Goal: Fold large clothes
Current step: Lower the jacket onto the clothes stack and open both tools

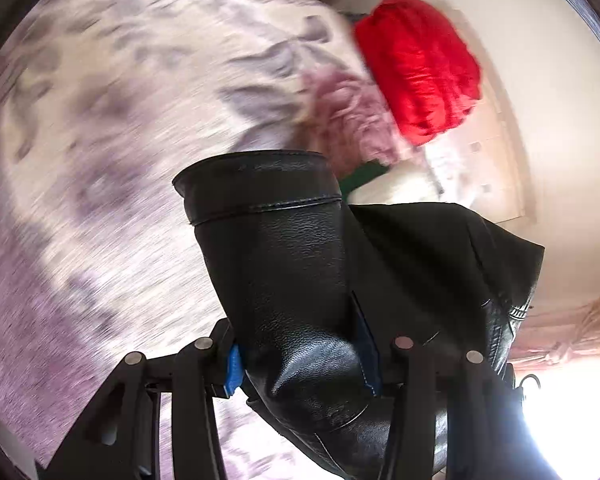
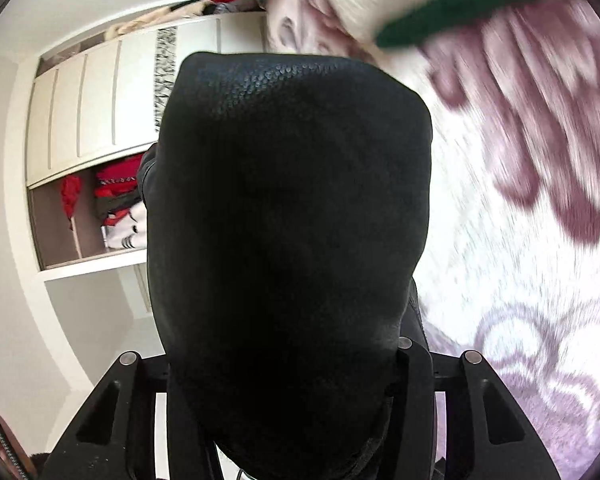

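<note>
A black leather jacket point(image 1: 284, 264) fills the lower middle of the left wrist view; its stitched sleeve cuff points up and the rest hangs off to the right. My left gripper point(image 1: 300, 364) is shut on it, blue pads point(image 1: 233, 368) pressing the leather. In the right wrist view the same black leather jacket point(image 2: 292, 216) covers the middle of the frame and hides the fingertips. My right gripper point(image 2: 288, 364) is shut on it. Both hold the jacket lifted above the bed.
A white bedspread with purple flowers point(image 1: 112, 128) lies below, blurred by motion; it also shows in the right wrist view point(image 2: 520, 240). A red garment point(image 1: 416, 64), a pink garment point(image 1: 352, 116) and a green and white one point(image 2: 440, 8) lie on it. A white wardrobe with an open shelf of clothes point(image 2: 100, 184) stands at left.
</note>
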A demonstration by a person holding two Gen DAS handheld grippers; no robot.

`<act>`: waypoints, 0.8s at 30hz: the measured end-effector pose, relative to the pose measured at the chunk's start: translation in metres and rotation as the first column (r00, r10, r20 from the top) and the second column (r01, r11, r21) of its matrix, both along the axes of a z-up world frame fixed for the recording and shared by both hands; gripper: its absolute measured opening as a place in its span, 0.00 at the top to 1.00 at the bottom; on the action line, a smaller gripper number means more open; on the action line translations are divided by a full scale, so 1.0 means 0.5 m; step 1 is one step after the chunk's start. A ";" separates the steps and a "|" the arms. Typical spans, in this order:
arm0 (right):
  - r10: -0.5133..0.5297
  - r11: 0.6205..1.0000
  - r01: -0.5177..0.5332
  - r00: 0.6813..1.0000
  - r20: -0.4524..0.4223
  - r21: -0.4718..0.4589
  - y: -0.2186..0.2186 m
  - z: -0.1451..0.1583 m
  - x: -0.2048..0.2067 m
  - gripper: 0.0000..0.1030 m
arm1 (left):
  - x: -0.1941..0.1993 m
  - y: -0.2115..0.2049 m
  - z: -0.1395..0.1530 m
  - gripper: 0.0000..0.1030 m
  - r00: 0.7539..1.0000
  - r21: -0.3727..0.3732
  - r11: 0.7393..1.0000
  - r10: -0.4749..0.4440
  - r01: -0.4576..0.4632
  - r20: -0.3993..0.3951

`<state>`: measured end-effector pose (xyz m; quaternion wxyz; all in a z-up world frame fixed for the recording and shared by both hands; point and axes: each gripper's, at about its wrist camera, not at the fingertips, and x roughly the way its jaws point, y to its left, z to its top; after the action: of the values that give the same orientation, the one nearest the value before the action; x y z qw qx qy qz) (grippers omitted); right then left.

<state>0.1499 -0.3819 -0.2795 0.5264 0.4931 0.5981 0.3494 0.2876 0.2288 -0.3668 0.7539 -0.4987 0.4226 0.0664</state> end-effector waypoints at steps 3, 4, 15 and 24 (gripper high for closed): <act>-0.014 1.000 0.014 0.999 0.048 0.003 -0.020 0.072 0.115 0.51 | 0.113 -0.007 0.052 0.59 0.998 0.003 1.000 -0.019 0.019 0.061; -0.016 1.000 0.016 0.998 0.065 0.003 -0.027 0.094 0.156 0.51 | 0.161 -0.008 0.068 0.59 0.996 -0.004 1.000 -0.023 0.023 0.087; 0.014 0.999 -0.018 0.997 0.076 0.040 -0.174 0.047 0.656 0.50 | 0.601 -0.096 -0.048 0.59 0.966 0.102 0.974 -0.217 0.204 0.140; 0.050 0.991 -0.058 0.996 -0.072 -0.124 -0.276 -0.208 0.762 0.33 | 0.657 -0.165 -0.183 0.51 0.917 0.169 0.909 -0.395 0.382 0.053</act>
<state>0.5307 -0.5197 -0.3834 0.5258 0.4542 0.6500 0.3079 0.6161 0.1465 -0.4582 0.8059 -0.3466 0.4742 -0.0737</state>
